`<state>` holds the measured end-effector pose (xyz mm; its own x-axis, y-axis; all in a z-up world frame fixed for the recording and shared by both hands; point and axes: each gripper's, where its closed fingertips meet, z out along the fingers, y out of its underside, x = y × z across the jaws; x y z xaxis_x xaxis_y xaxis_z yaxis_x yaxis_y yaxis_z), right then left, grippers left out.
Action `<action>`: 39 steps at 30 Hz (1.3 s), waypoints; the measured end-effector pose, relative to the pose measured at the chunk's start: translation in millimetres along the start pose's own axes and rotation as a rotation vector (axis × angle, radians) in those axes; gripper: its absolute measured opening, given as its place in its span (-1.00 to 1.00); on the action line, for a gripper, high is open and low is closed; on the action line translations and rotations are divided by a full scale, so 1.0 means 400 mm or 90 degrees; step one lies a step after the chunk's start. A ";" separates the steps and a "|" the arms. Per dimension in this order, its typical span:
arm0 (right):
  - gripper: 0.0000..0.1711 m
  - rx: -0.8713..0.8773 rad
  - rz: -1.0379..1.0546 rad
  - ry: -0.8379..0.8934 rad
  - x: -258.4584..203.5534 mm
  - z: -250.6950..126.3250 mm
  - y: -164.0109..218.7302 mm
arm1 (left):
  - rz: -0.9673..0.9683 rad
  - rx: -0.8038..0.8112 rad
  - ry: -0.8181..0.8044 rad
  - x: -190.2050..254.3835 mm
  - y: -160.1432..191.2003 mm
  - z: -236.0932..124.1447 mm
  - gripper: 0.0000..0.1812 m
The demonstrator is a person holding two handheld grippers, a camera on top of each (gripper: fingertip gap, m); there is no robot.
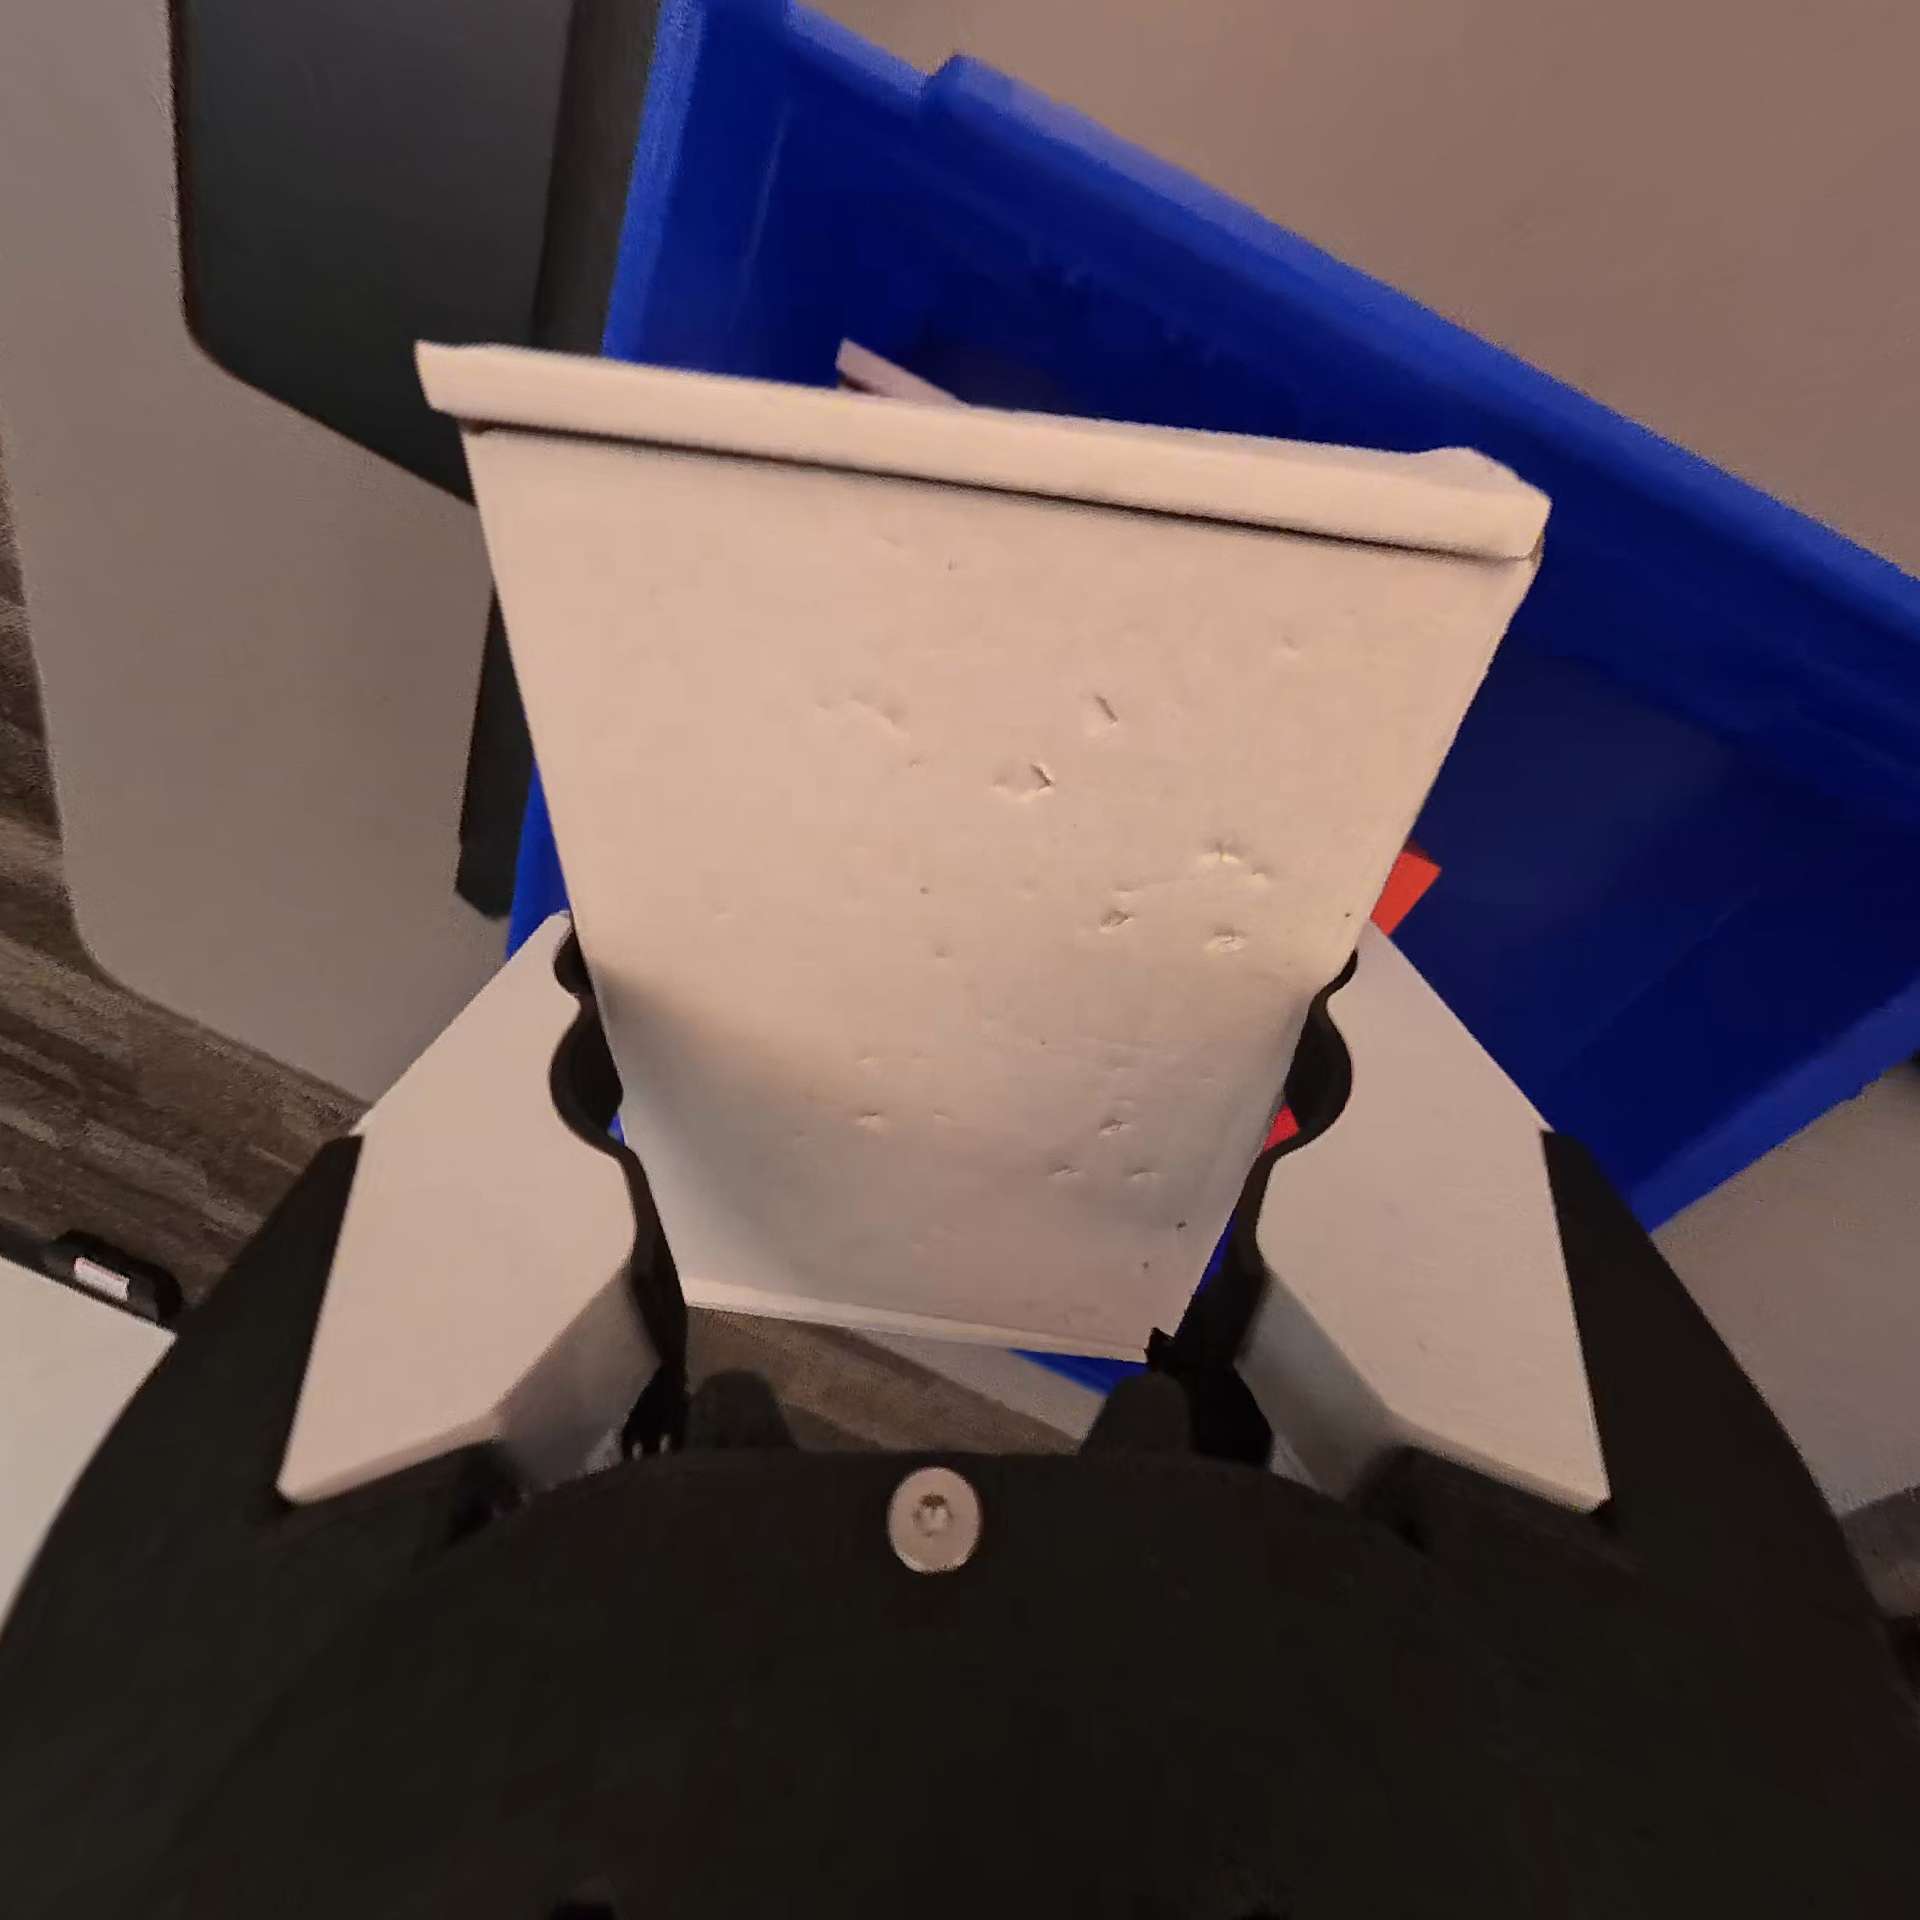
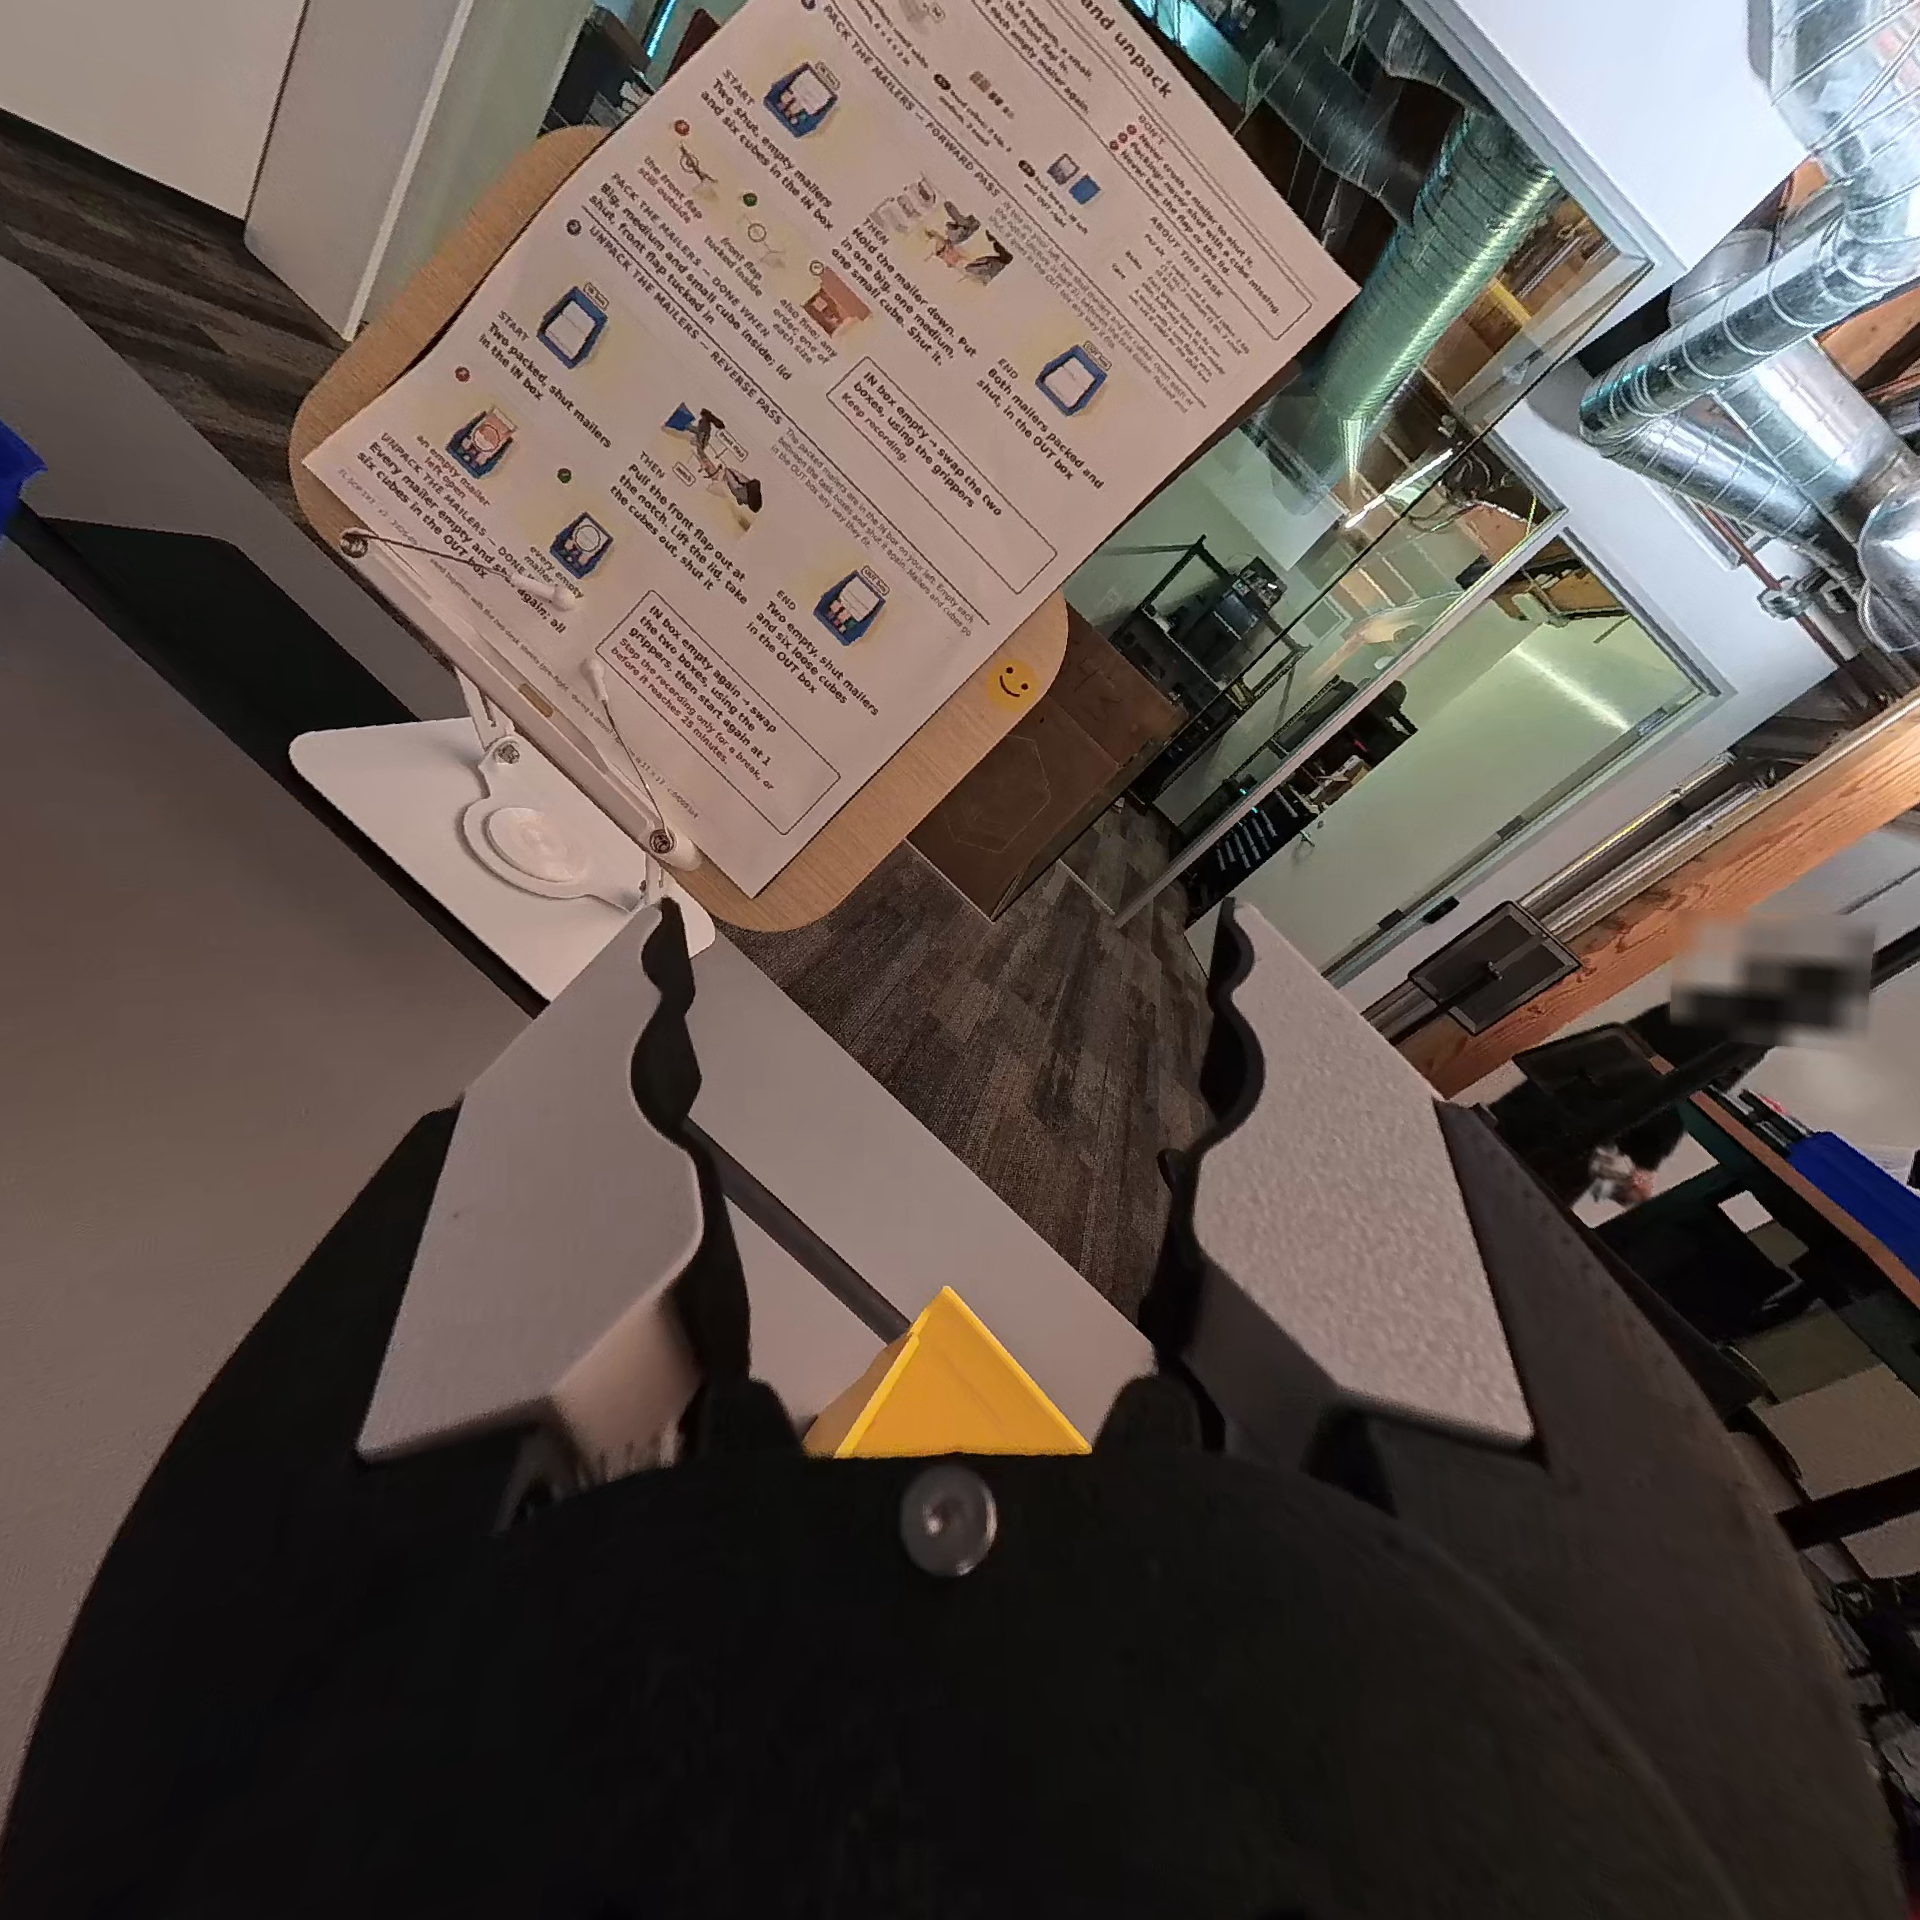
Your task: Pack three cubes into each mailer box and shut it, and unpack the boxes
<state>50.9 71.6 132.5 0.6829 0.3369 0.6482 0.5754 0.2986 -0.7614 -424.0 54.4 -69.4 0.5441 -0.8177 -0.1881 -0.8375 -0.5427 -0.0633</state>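
A big white paper sheet (image 2: 821, 416) full of printed words and little pictures leans on a wooden stand (image 2: 343, 416). A yellow smiley-face sticker (image 2: 1013, 684) sits on that stand's corner. The white mailer box (image 1: 966, 883) shows no words.

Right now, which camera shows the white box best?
The left wrist view. The white box fills the middle of the picture, held between the fingers of the left tool, with the blue bin behind it. The right wrist view shows none of the box, only a yellow cube and an instruction sheet.
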 end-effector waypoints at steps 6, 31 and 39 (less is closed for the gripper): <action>0.15 0.002 0.007 -0.005 0.005 -0.007 -0.004 | 0.009 -0.025 -0.056 -0.008 -0.003 -0.108 0.46; 0.16 0.121 0.046 -0.411 -0.506 -0.146 0.149 | 0.268 0.004 0.076 0.471 -0.605 0.041 0.46; 0.17 0.168 -0.071 -0.407 -0.614 -0.181 0.110 | 0.305 -0.074 0.141 0.507 -0.556 0.100 0.46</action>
<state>-59.0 -62.8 -60.9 0.1812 0.7271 0.6621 0.4431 0.5407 -0.7150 -129.4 17.0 -132.8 0.1112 -0.9929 0.0428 -0.9902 -0.1070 0.0895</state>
